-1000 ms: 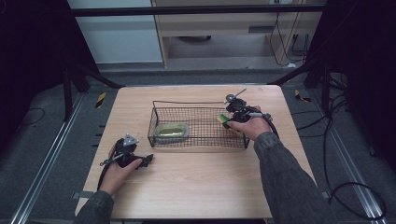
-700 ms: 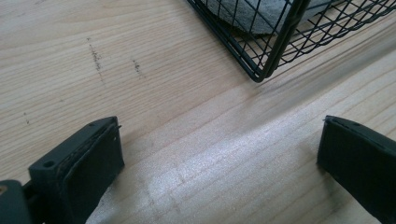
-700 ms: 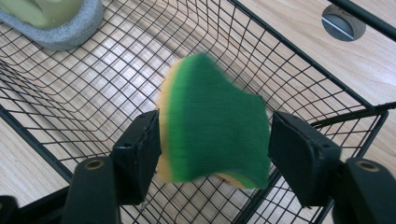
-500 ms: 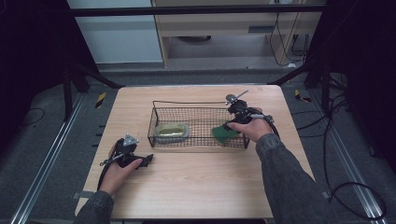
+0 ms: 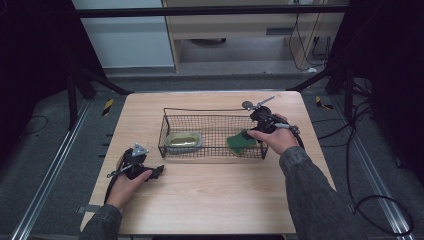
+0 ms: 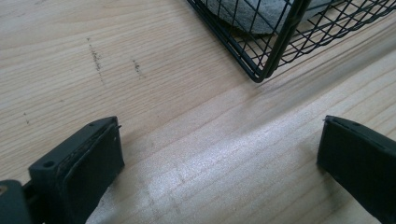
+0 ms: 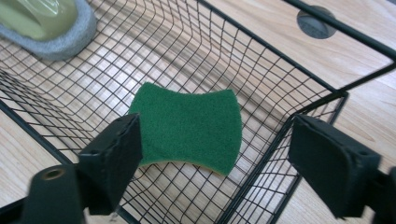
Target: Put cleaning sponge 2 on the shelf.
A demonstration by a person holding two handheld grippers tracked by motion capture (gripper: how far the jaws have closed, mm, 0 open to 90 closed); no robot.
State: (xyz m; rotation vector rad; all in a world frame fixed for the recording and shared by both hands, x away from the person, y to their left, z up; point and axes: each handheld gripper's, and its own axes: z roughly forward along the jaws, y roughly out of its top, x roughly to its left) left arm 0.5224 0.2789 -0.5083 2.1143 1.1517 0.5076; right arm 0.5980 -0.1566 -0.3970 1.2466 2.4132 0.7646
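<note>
Right gripper (image 5: 248,134): right of centre in high view; jaws just opening, wide, pads clear
Pad (image 7: 189,122): flat in basket (image 7: 299,112), mid-frame
Left gripper (image 5: 159,170): lower left; its view shows wide jaws over table (image 6: 140,70)

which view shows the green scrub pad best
The right gripper view: the green scrub pad lies flat on the wire basket floor, close up, its whole waisted outline clear. The high view shows it small at the basket's right end.

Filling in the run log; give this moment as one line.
right gripper: jaws just opened, empty | green sponge: in wire basket | left gripper: open, idle
</note>
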